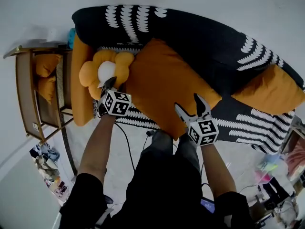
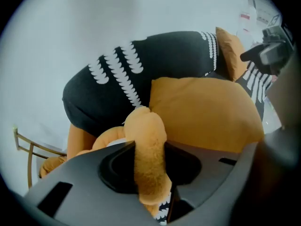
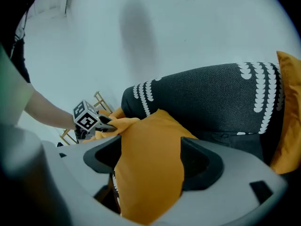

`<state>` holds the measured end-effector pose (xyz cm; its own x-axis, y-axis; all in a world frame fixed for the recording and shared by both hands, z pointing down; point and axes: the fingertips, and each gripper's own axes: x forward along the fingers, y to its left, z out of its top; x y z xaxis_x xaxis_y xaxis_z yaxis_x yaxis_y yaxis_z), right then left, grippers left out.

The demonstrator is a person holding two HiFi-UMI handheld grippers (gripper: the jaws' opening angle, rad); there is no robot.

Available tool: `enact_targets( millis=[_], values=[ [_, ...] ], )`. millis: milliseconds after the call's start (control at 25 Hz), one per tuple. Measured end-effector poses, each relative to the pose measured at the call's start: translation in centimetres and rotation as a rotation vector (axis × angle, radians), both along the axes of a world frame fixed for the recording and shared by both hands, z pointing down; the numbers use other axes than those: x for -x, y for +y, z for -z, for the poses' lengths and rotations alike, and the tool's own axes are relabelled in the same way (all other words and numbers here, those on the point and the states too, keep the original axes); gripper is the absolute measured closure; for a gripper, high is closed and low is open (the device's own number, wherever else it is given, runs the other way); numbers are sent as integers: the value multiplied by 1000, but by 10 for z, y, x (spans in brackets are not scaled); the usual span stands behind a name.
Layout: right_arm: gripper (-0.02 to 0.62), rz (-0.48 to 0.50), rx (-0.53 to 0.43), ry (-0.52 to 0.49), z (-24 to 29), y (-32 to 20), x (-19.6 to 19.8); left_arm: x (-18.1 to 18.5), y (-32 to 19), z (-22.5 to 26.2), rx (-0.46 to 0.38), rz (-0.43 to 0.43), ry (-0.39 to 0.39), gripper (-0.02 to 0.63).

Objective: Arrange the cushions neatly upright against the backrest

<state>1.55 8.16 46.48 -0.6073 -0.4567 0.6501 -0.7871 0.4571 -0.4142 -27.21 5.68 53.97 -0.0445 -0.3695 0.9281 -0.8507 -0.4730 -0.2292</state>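
Observation:
A black sofa (image 1: 200, 42) with white patterns holds a big square orange cushion (image 1: 167, 82) that leans across the seat toward the backrest. My right gripper (image 1: 187, 103) grips this cushion's near edge, and in the right gripper view the fabric (image 3: 150, 145) fills the gap from pad to pad. A flower cushion (image 1: 106, 70) with orange petals and a white centre lies at the sofa's left end. My left gripper (image 1: 108, 84) is shut on one petal (image 2: 146, 145). A second orange cushion (image 1: 269, 92) rests at the right end.
A wooden rack (image 1: 28, 85) with orange cushions stands left of the sofa, beside the orange armrest (image 1: 81, 99). A black cable (image 1: 126, 144) runs over the floor in front. Loose clutter lies on the floor at lower left (image 1: 45, 159) and right (image 1: 271, 168).

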Motion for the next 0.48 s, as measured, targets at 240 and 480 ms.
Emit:
enact_targets(
  millis=[240, 480],
  values=[
    [190, 35, -25, -34, 13, 4, -14, -56, -3, 64, -123, 29, 113, 469],
    [190, 18, -71, -64, 29, 3, -43, -134, -8, 136, -214, -161, 213, 469]
  ],
)
